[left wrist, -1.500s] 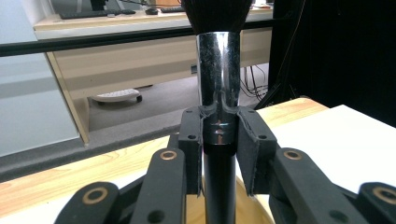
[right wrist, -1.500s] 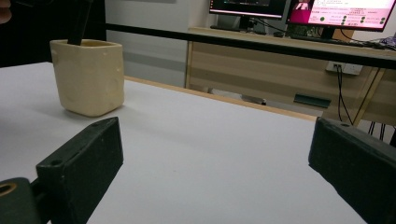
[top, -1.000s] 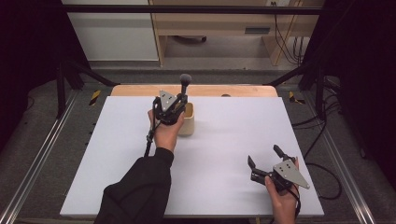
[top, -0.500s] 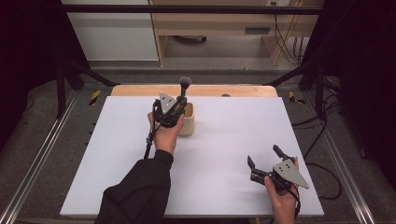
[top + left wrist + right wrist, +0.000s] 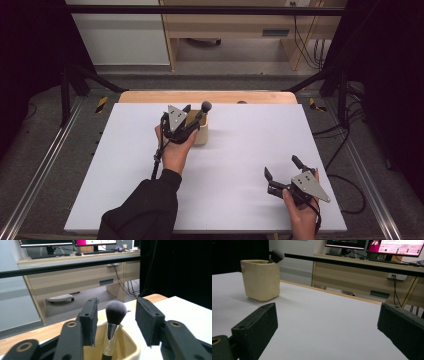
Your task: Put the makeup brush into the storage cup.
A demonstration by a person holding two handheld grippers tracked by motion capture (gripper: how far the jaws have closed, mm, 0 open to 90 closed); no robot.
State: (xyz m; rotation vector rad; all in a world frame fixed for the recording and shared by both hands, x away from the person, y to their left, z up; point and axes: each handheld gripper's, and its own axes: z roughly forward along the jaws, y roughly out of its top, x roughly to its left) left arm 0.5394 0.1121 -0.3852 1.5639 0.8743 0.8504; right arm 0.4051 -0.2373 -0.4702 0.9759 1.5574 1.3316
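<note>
Upright, brush (image 5: 115,315) stands inside cream cup (image 5: 261,280).

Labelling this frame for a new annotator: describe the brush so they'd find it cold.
On the white table, near its far edge, stands a cream cup. The makeup brush stands in it, between the left gripper's just-opened jaws, untouched. Its dark rounded bristle head and silver ferrule set it apart.
</note>
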